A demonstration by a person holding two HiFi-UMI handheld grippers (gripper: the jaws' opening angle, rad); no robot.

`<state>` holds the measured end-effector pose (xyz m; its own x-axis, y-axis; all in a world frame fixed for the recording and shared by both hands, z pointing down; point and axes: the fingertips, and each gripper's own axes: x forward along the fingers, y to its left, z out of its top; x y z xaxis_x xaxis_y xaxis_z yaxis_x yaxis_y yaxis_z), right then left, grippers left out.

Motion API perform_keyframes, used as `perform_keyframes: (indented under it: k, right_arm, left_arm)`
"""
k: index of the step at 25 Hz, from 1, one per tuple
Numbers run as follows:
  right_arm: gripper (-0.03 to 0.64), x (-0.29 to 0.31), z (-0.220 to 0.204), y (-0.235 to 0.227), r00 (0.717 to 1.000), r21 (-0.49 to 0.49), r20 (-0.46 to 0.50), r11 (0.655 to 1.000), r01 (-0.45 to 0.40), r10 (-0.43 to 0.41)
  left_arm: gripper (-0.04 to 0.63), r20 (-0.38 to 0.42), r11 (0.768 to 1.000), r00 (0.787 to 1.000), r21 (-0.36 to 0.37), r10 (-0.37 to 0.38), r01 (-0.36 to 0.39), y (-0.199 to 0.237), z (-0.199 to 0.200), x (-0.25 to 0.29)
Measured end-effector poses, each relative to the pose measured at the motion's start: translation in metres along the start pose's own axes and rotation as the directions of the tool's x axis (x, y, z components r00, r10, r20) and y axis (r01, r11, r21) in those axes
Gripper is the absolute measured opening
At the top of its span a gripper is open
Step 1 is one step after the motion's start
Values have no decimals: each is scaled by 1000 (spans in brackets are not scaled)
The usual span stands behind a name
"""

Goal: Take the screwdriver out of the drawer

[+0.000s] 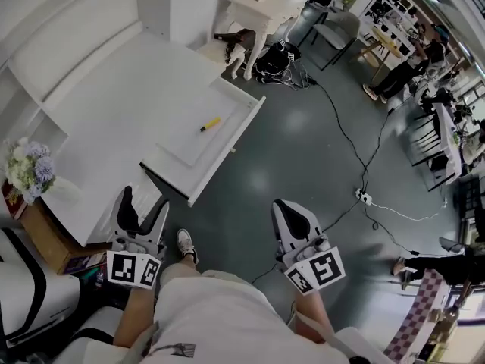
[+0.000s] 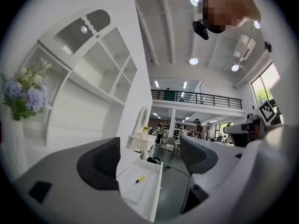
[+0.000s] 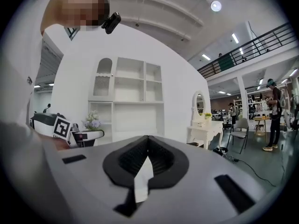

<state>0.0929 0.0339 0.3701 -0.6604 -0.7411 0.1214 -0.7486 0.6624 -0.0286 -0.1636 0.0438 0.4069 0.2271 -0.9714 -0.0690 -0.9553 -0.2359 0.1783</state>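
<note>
A yellow-handled screwdriver [image 1: 211,123] lies in the white drawer [image 1: 244,126], which stands pulled out from the white desk [image 1: 114,105]. In the left gripper view the screwdriver [image 2: 139,179] shows far ahead between the jaws, resting on the drawer [image 2: 156,192] floor. My left gripper [image 1: 144,200] hovers near the desk's front corner, well short of the drawer, open and empty [image 2: 152,155]. My right gripper [image 1: 283,205] hangs over the grey floor to the right of the drawer, shut [image 3: 147,141] with nothing between its pads.
A vase of flowers [image 1: 29,167] stands on the desk's left end, with a brown box [image 1: 47,235] below it. A white dressing table [image 1: 261,2] and chair [image 1: 337,27] stand beyond the drawer. Cables and a power strip [image 1: 363,196] lie on the floor at right.
</note>
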Motion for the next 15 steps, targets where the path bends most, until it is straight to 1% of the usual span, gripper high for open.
perform_keyframes:
  k: [5,9,12,15]
  right_arm:
    - [11,67,11,-1,999,-39,-33,999,30,-31]
    - [11,99,16,-16,997,-26,-43,997,66,-67]
    - [11,113,16,-35,995,-15,-42,996,89,-90]
    - [11,120,12,-59,995,-2,-33,995,96,-96]
  left_arm:
    - [382,-35,995,995,-23,-95,94,33,-9,67]
    - [382,-61,988,987,-45,-149,146,44,-15,107]
    - [382,-89,985,981,-52,-170,166,47,-25,137]
    - [382,-106,984,979,-39,-175,172,42,-35,163]
